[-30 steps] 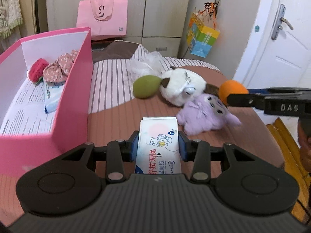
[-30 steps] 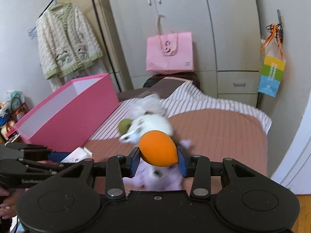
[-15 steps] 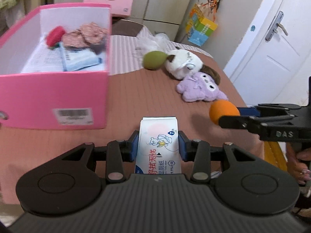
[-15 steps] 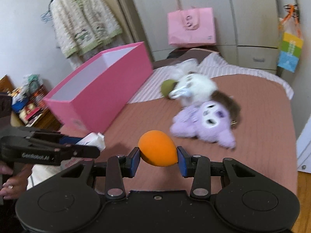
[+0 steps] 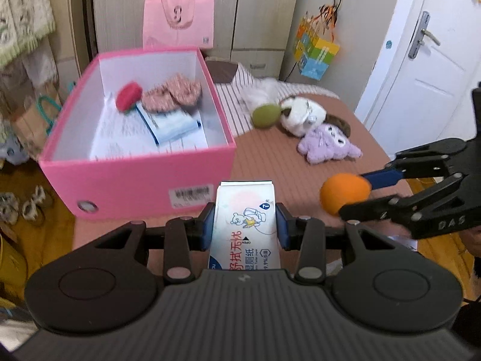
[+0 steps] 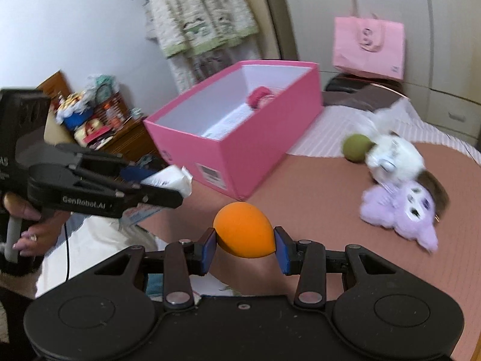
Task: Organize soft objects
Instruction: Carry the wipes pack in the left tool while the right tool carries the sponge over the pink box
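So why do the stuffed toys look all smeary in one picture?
Right wrist view: motion blur smears the white plush and purple plush, while the orange ball stays sharp. Left wrist view: those toys look clearer; the fisheye lens bends the pink box.

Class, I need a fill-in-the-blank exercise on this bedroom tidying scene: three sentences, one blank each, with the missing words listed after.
1. The right hand-held gripper is shut on an egg-shaped sponge coloured ____.
2. The left hand-held gripper grips a pack of ____.
3. The purple plush toy lies on the bed, outside the box coloured ____.

Missing words: orange; tissues; pink
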`<state>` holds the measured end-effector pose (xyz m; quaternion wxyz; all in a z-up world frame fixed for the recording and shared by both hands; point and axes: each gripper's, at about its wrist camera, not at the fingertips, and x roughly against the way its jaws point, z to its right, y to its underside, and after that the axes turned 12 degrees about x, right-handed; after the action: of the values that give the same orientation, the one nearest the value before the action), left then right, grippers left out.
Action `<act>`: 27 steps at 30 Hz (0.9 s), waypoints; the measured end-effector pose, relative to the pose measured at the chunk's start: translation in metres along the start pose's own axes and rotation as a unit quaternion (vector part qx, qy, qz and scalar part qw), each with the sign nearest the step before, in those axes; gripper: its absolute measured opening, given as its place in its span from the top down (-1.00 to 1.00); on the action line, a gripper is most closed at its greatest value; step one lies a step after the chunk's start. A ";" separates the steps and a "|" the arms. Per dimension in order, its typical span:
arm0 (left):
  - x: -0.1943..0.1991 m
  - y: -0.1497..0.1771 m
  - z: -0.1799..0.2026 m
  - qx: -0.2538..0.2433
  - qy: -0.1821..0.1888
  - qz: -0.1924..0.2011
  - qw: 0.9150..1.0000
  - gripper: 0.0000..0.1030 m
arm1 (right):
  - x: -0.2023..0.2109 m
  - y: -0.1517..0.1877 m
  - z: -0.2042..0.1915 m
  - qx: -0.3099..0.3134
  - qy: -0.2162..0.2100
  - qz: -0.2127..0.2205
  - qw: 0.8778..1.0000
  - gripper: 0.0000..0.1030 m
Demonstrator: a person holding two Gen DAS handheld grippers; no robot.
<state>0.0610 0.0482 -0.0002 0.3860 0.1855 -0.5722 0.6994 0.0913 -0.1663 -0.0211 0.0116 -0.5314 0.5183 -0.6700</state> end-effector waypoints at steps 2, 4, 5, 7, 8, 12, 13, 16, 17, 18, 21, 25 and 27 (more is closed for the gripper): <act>0.007 -0.006 -0.003 -0.005 0.005 0.002 1.000 0.23 | -0.003 -0.009 -0.006 0.012 -0.007 -0.002 1.000 0.09; 0.013 -0.015 -0.008 -0.005 0.012 -0.001 1.000 0.23 | -0.005 -0.021 -0.014 0.024 -0.013 0.001 1.000 0.09; 0.016 -0.019 -0.010 -0.006 0.016 -0.002 1.000 0.23 | -0.006 -0.027 -0.016 0.029 -0.017 0.004 0.999 0.09; 0.021 -0.026 -0.015 -0.009 0.020 -0.003 1.000 0.23 | -0.007 -0.039 -0.020 0.039 -0.025 0.013 0.999 0.09; 0.022 -0.030 -0.017 -0.012 0.022 -0.003 1.000 0.23 | -0.008 -0.044 -0.022 0.043 -0.027 0.016 0.999 0.09; 0.020 -0.043 -0.030 -0.016 0.025 0.007 1.000 0.23 | -0.019 -0.067 -0.021 0.053 -0.033 0.025 0.998 0.09; 0.017 -0.047 -0.035 -0.012 0.024 0.009 1.000 0.23 | -0.023 -0.074 -0.019 0.051 -0.032 0.029 0.998 0.09; 0.009 -0.058 -0.054 0.007 0.026 0.026 0.999 0.23 | -0.035 -0.089 -0.011 0.052 -0.024 0.040 0.998 0.09; 0.005 -0.061 -0.059 0.014 0.023 0.028 0.999 0.23 | -0.041 -0.093 -0.008 0.055 -0.021 0.044 0.997 0.09; 0.001 -0.065 -0.067 0.026 0.015 0.029 0.999 0.23 | -0.048 -0.096 -0.003 0.050 -0.016 0.052 0.997 0.09; -0.011 -0.079 -0.080 0.033 0.012 0.032 0.999 0.23 | -0.065 -0.104 0.008 0.036 -0.015 0.067 0.997 0.09; -0.031 -0.103 -0.093 0.038 -0.014 0.043 0.998 0.23 | -0.083 -0.122 0.012 0.056 0.000 0.084 0.995 0.09; -0.043 -0.114 -0.101 0.055 -0.033 0.053 0.997 0.23 | -0.097 -0.132 0.015 0.074 0.008 0.084 0.994 0.09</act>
<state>0.1924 0.1349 0.0169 0.3187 0.1987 -0.5545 0.7426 0.2147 -0.0605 0.0033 0.1026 -0.4782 0.5103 -0.7074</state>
